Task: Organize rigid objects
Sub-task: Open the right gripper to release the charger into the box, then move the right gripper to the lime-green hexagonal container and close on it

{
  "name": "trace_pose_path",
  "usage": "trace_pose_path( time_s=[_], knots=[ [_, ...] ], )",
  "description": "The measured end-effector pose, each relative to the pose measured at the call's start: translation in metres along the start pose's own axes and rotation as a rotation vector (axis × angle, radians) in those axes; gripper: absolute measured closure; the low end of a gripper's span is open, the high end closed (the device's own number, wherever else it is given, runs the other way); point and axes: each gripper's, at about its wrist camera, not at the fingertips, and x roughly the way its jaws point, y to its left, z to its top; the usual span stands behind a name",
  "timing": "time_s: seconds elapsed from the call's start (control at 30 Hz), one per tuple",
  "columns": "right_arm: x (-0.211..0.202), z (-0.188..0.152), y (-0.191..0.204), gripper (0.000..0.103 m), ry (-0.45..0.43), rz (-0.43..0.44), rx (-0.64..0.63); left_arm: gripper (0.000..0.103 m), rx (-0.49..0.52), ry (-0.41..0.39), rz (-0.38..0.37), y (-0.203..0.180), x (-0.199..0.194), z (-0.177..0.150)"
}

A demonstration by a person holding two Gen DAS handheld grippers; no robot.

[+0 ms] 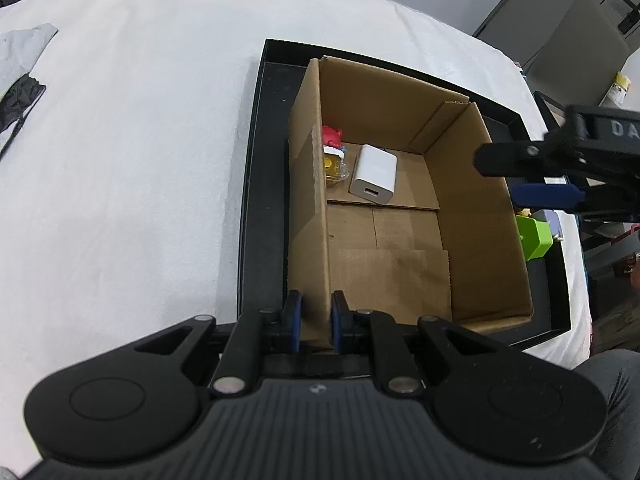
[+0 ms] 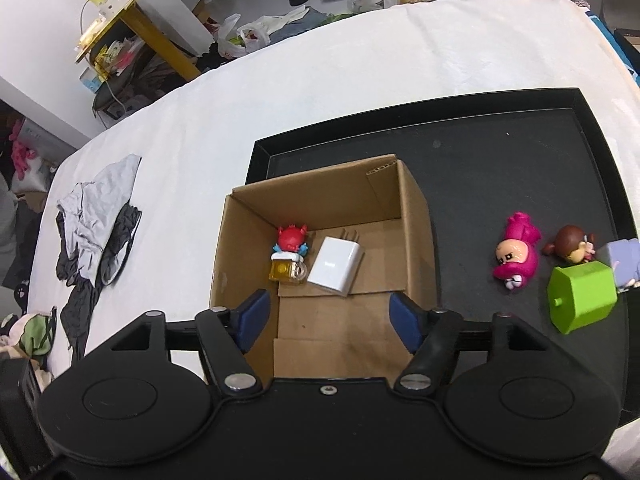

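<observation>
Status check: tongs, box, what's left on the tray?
Left tongs shut on box wall. Right tongs open, empty, above box. Charger inside. Pink doll, green block left on tray.

My left wrist view sits close above the near-left wall of the cardboard box (image 1: 400,200), looking steeply down and forward along the left tongs (image 1: 316,320). My right wrist view hangs over the box's near edge, a bit further back, also pitched steeply down past the right tongs (image 2: 328,320). Both share the box interior, the white charger (image 2: 336,266), the black tray (image 2: 520,168) and the white surface (image 2: 320,80). The right tongs probably poke into the left view's right edge.
</observation>
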Motion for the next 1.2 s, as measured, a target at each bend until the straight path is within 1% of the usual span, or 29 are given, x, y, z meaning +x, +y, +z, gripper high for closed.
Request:
trace_pose_path(
  time_s=[0.1, 0.27, 0.37, 0.53, 0.93, 1.1, 1.2],
  knots=[
    [-0.006, -0.002, -0.006, 0.033, -0.003, -0.003, 0.002, 0.089, 0.002, -0.001, 0.006, -0.001, -0.001, 0.000],
    [-0.013, -0.005, -0.014, 0.032, -0.011, -0.005, -0.001, 0.089, 0.005, -0.005, 0.014, -0.003, -0.002, -0.002],
    [-0.016, -0.008, -0.019, 0.027, -0.017, 0.005, 0.010, 0.089, 0.006, -0.006, 0.020, -0.004, -0.003, -0.003],
    [-0.024, -0.009, -0.028, 0.023, -0.032, 0.021, 0.024, 0.089, 0.008, -0.006, 0.029, -0.006, -0.003, -0.003],
    [-0.046, -0.014, -0.064, 0.022, -0.169, 0.000, 0.064, 0.089, 0.016, -0.002, 0.066, -0.011, -0.003, -0.003],
    [-0.048, -0.015, -0.077, 0.022, -0.186, -0.038, 0.050, 0.089, 0.020, 0.007, 0.088, -0.014, 0.000, -0.002],
    [-0.048, -0.016, -0.086, 0.022, -0.169, -0.023, 0.057, 0.089, 0.021, 0.006, 0.092, -0.015, -0.001, -0.002]
  ],
)
